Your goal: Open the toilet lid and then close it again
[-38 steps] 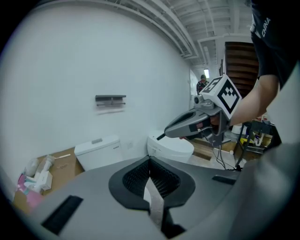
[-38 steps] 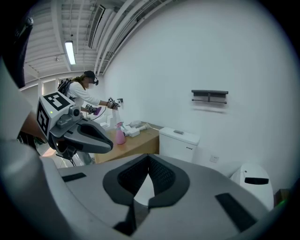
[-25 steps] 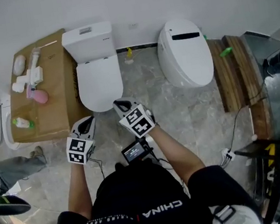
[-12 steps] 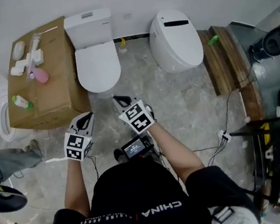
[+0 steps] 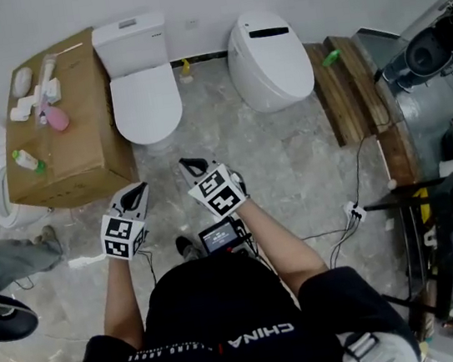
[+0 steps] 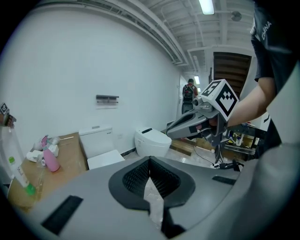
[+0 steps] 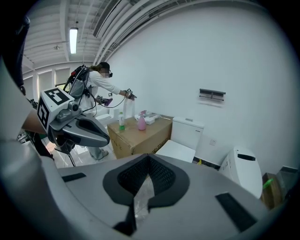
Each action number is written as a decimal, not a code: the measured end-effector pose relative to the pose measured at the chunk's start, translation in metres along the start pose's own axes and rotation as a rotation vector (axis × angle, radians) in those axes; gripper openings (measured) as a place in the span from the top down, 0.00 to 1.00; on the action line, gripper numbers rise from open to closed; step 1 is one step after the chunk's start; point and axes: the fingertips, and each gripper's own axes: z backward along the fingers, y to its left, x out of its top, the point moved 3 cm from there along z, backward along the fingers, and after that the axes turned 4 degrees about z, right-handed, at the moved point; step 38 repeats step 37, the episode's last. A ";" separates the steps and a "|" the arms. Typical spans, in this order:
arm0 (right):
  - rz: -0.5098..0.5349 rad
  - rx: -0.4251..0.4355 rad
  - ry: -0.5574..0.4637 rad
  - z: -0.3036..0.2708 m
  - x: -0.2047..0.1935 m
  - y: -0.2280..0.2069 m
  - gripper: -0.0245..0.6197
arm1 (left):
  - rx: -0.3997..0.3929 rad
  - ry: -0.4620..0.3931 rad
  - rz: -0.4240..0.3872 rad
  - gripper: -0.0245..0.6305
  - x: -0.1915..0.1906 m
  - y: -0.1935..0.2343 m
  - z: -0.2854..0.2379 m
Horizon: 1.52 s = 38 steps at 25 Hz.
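The white toilet (image 5: 146,104) stands against the far wall with its lid (image 6: 105,158) down flat and its tank (image 5: 131,40) behind. Both grippers hover over the marble floor a short way in front of the bowl, touching nothing. My left gripper (image 5: 139,189) is shut and empty, below and left of the bowl. The right gripper (image 5: 185,166) is also shut and empty, just below the bowl's front. In the right gripper view the toilet (image 7: 180,149) lies ahead beyond the closed jaws (image 7: 149,159).
A cardboard box (image 5: 63,133) with bottles on top stands left of the toilet. A second, rounded toilet (image 5: 269,60) stands to its right, then wooden planks (image 5: 352,90). Cables (image 5: 354,216) lie on the floor at right. Another person (image 7: 96,86) stands by the box.
Both grippers have drawn back from the toilet's front, side by side, leaving a wider strip of floor between them and the bowl. The lid stays down.
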 end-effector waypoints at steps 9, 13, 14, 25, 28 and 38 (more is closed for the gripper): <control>-0.003 0.036 -0.015 0.020 -0.015 -0.022 0.94 | 0.024 -0.006 -0.012 0.95 0.024 -0.030 -0.027; 0.021 0.050 -0.030 0.023 -0.011 -0.025 0.94 | 0.058 -0.011 -0.021 0.95 0.029 -0.033 -0.029; 0.027 0.052 -0.033 0.024 -0.010 -0.025 0.94 | 0.069 -0.012 -0.019 0.95 0.030 -0.032 -0.029; 0.068 0.052 -0.027 0.027 -0.012 -0.031 0.94 | 0.111 -0.021 0.007 0.95 0.033 -0.033 -0.029; 0.074 0.050 -0.024 0.028 -0.014 -0.032 0.94 | 0.111 -0.023 0.008 0.95 0.033 -0.034 -0.031; 0.083 0.044 -0.020 0.037 -0.018 -0.037 0.94 | 0.116 -0.010 -0.003 0.95 0.033 -0.043 -0.036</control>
